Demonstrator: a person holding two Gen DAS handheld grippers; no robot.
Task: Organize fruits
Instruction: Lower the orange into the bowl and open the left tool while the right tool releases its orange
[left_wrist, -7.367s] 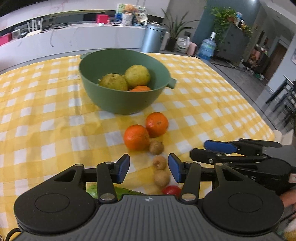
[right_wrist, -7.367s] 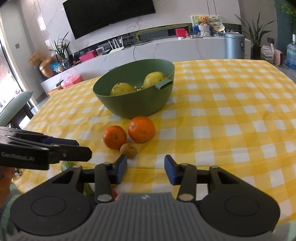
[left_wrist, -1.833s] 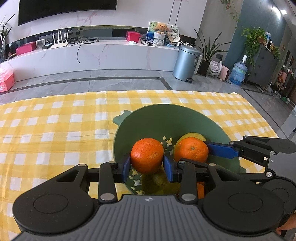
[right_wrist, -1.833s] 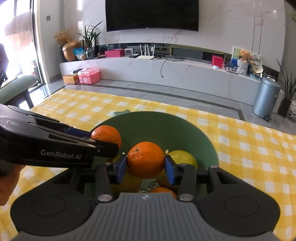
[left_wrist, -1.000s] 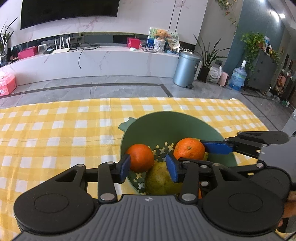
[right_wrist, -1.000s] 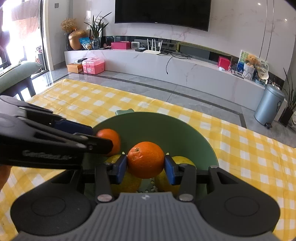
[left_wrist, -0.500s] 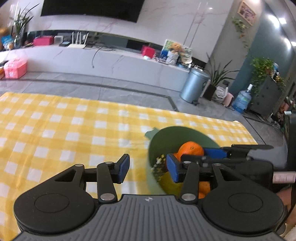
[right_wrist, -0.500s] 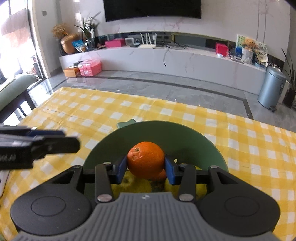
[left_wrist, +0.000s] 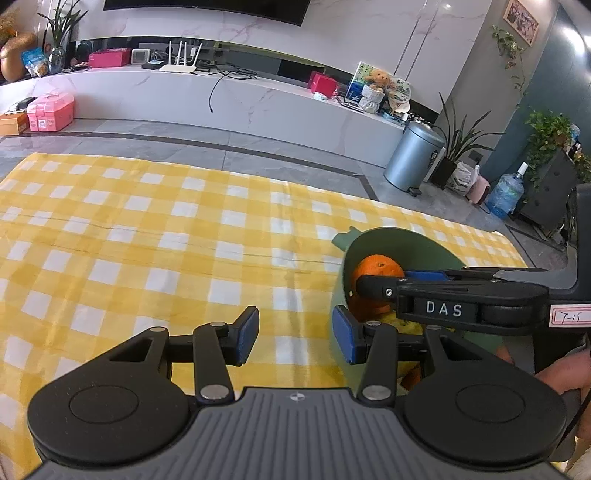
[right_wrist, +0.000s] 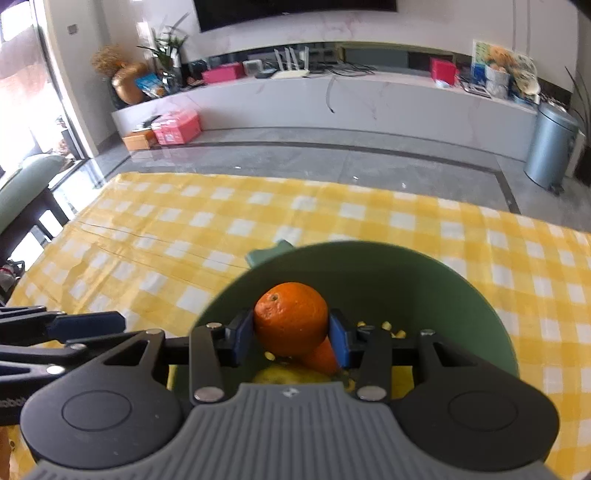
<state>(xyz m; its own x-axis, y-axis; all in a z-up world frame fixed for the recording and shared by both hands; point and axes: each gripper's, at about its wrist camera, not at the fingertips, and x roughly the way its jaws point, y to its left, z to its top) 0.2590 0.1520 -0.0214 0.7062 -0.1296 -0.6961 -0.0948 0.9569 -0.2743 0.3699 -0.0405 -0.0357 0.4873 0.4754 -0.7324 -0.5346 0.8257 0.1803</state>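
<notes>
My right gripper (right_wrist: 291, 338) is shut on an orange (right_wrist: 291, 317) and holds it over the green bowl (right_wrist: 443, 280). Below it in the bowl lie another orange (right_wrist: 321, 358) and a yellow-green fruit (right_wrist: 291, 376). In the left wrist view the right gripper (left_wrist: 380, 282) holds the orange (left_wrist: 376, 267) inside the bowl (left_wrist: 399, 240). My left gripper (left_wrist: 295, 334) is open and empty, above the yellow checked cloth (left_wrist: 147, 240) just left of the bowl. The left gripper also shows in the right wrist view (right_wrist: 85, 325).
The cloth-covered table ends at its far edge (right_wrist: 295, 177), with grey floor beyond. A green chair (right_wrist: 22, 184) stands off the table's left side. A metal bin (left_wrist: 413, 158) stands far right on the floor.
My left gripper let go of its orange into the bowl, opened, and moved left off the bowl. My right gripper has lowered toward the bowl, still holding its orange.
</notes>
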